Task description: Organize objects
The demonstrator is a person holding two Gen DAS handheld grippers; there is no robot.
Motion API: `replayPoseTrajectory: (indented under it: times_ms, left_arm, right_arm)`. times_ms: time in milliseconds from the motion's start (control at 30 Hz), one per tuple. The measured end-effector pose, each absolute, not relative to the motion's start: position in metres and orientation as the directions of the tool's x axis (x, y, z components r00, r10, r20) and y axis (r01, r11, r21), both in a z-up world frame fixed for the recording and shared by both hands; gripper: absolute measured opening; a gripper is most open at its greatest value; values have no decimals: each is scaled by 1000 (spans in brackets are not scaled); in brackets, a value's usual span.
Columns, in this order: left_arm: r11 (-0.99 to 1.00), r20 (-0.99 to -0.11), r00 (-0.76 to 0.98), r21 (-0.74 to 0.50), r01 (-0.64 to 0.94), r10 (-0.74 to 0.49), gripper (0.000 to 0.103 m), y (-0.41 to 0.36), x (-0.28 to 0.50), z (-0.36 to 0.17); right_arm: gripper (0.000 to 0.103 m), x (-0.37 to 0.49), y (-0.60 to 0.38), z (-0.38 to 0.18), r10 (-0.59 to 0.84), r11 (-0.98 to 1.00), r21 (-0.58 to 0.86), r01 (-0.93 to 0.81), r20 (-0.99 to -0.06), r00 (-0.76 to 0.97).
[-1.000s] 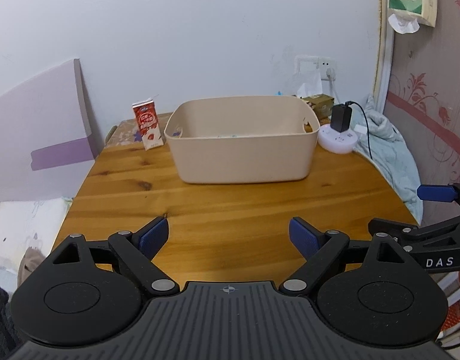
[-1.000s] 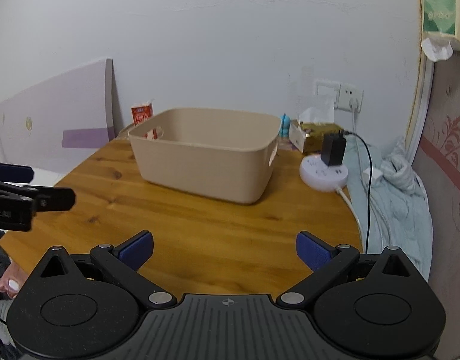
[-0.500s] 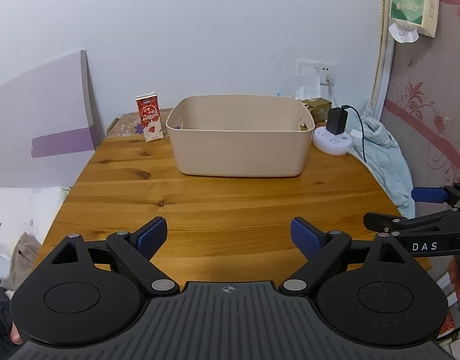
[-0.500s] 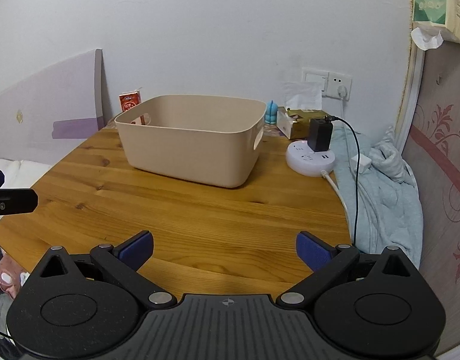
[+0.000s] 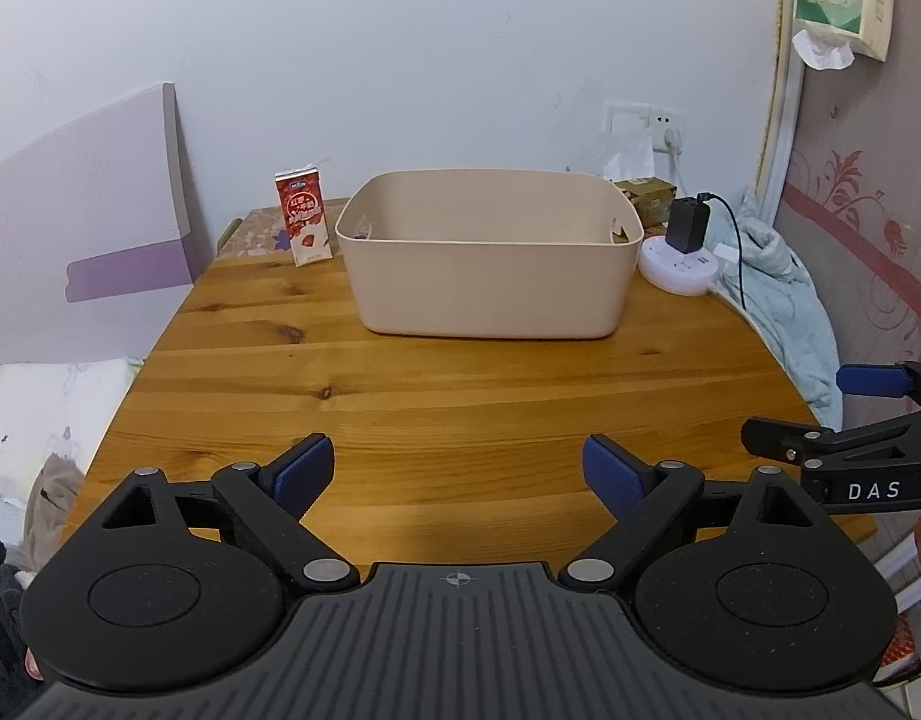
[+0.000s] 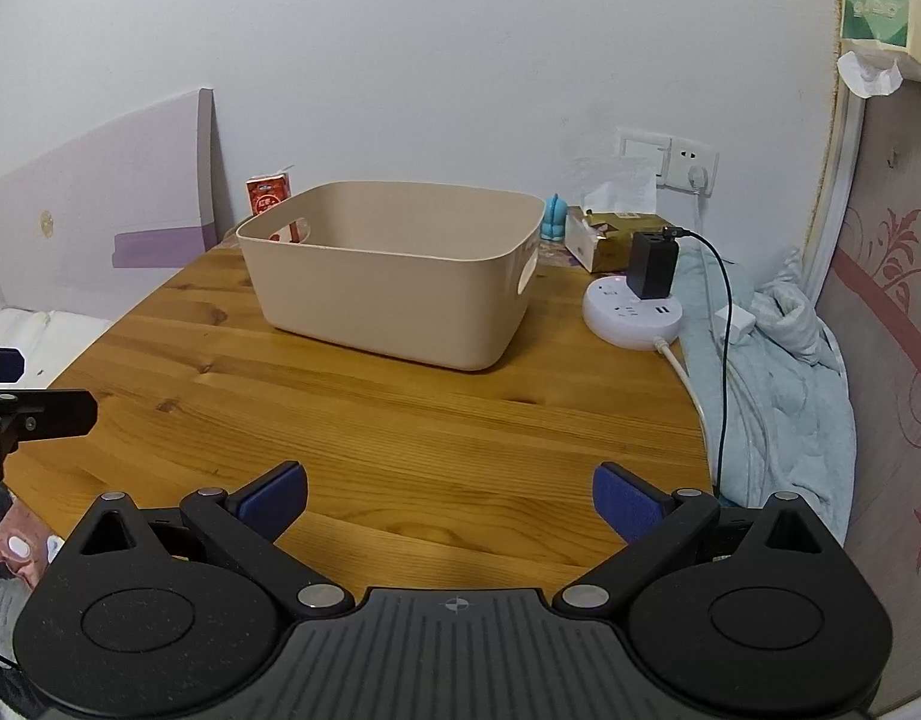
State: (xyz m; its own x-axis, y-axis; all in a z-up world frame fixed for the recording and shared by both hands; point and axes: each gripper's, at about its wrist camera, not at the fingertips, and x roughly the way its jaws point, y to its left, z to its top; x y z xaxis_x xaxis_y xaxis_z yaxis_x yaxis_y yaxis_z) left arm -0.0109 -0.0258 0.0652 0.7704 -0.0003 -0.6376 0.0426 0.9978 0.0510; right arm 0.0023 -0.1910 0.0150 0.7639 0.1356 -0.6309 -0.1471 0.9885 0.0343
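Two grippers are in my hands, and both stand wide apart at the fingers with nothing between them. My left gripper hovers over the near edge of the table, its blue pads well clear of the wood. My right gripper hangs the same way over the near right part of the table, holding nothing. From the left view, my right gripper shows at the right edge; from the right view, my left one pokes in at the left edge.

Beyond the fingers lies bare wood, then the bin, a beige tub with cut-out handles, standing toward the far side of the table, well apart from both grippers. I cannot tell what lies in it. A red carton stands upright just beside the bin's far left corner. To the bin's right sits a white power hub with a black charger plugged in. Behind it are a tissue box and a small blue figure by the wall. A pale blue blanket lies off the right edge.
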Motion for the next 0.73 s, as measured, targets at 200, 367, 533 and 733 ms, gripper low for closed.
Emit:
replayPoseTrajectory:
  times_ms: [200,367,533,733]
  left_arm:
    - [998,-643,766,49,42,0,92,-25,-6,63]
    - [998,-648,761,43,43,-5,92,-24,-6,61]
    - [998,-650,760,43,41,-3,92,-25,-5,60]
    - [998,-654,757,41,37,-1,92,-24,-3,57]
  right_arm:
    - [103,5,-190,12,146,987,40,-156,-640,755]
    - [103,4,-189,12,147,986,33,-165,-644,751]
    - [103,2,-186,13,150,984,25,-175,-646,749]
    - [103,4,-186,13,150,984,24,-177,-649,745]
